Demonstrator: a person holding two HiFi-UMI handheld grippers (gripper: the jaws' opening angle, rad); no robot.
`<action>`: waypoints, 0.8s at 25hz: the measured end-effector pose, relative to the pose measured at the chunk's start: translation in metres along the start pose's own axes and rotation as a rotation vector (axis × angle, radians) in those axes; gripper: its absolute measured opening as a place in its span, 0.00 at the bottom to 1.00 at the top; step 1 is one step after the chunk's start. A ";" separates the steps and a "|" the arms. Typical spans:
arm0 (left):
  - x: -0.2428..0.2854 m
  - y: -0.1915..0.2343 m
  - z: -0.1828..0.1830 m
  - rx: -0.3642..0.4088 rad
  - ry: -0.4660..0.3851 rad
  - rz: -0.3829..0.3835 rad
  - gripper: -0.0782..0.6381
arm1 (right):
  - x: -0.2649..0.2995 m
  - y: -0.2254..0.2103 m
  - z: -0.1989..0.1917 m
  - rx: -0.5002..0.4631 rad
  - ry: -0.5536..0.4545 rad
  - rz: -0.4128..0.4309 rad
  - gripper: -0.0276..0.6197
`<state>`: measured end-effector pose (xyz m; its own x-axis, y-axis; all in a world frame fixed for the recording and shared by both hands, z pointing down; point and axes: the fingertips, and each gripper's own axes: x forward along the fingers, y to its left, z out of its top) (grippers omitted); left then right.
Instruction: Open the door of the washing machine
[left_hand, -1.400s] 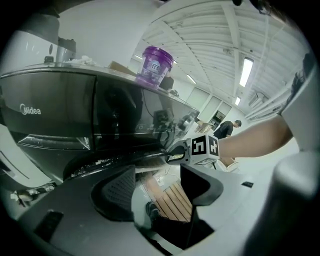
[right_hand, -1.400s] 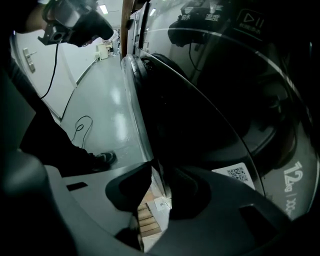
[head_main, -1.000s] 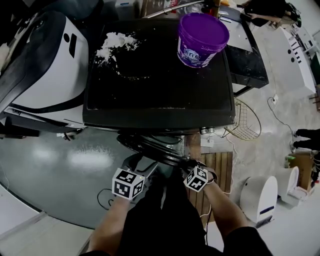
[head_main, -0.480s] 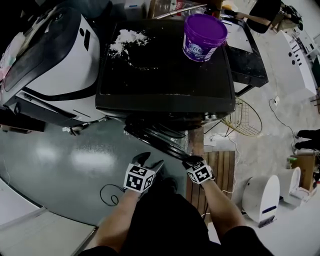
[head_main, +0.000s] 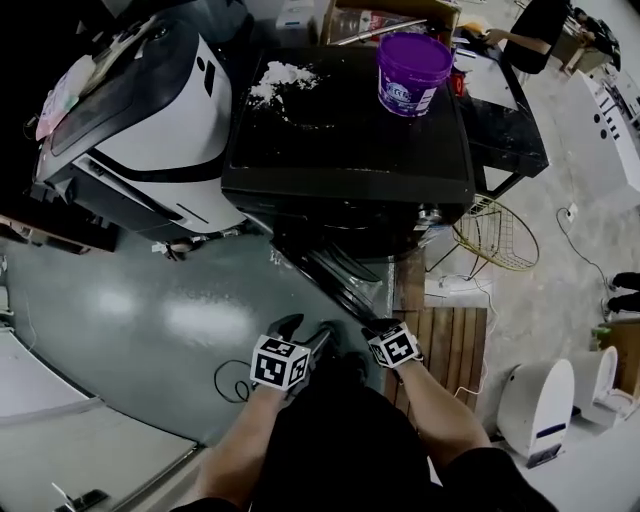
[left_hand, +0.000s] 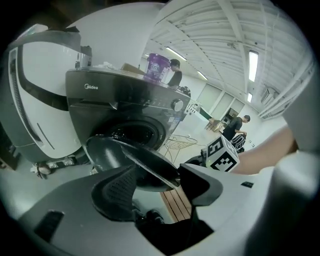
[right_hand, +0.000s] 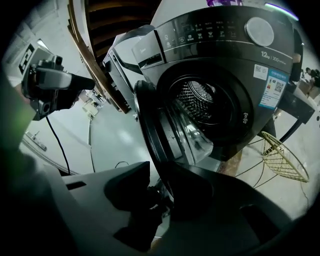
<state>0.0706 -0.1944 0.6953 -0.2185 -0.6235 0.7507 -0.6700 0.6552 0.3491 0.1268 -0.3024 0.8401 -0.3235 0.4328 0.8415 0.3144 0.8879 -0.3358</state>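
Appliance (head_main: 150, 110), white-cased, sits far left, just beside the washing machine (head_main: 350, 150). Left gripper (left_hand: 160, 176): jaws released and standing well apart. The rim of the door (left_hand: 135, 160) shows in the gap beyond them, with neither pad pressing on it. Machine is a black front-loader with spilled white powder (head_main: 282, 78) on the left rear of its top. Door is off the latch and swung wide outward toward the person, leaving the drum opening (right_hand: 200, 105) fully exposed. Right gripper (right_hand: 160, 177): jaws have just been closing and are clenched, narrow, on the door's free edge, which fills the gap between them. Purple bucket (head_main: 413, 70) stands upright on the right rear of the top. Wooden slats (head_main: 450, 345) lie on the floor by the right hand. Gold wire basket (head_main: 497, 235) sits farther right, beside the machine.
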 end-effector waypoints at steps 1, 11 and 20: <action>-0.003 -0.002 -0.007 -0.009 0.004 0.008 0.51 | 0.001 0.008 -0.003 0.007 -0.003 0.018 0.25; -0.047 0.011 -0.044 -0.086 -0.027 0.049 0.51 | 0.018 0.100 -0.026 -0.039 0.134 0.112 0.25; -0.112 0.062 -0.052 -0.043 -0.100 0.068 0.51 | 0.033 0.179 -0.010 -0.028 0.141 0.149 0.25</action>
<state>0.0906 -0.0619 0.6613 -0.3332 -0.6148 0.7148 -0.6205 0.7138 0.3247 0.1816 -0.1310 0.8119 -0.1441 0.5314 0.8347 0.3748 0.8100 -0.4510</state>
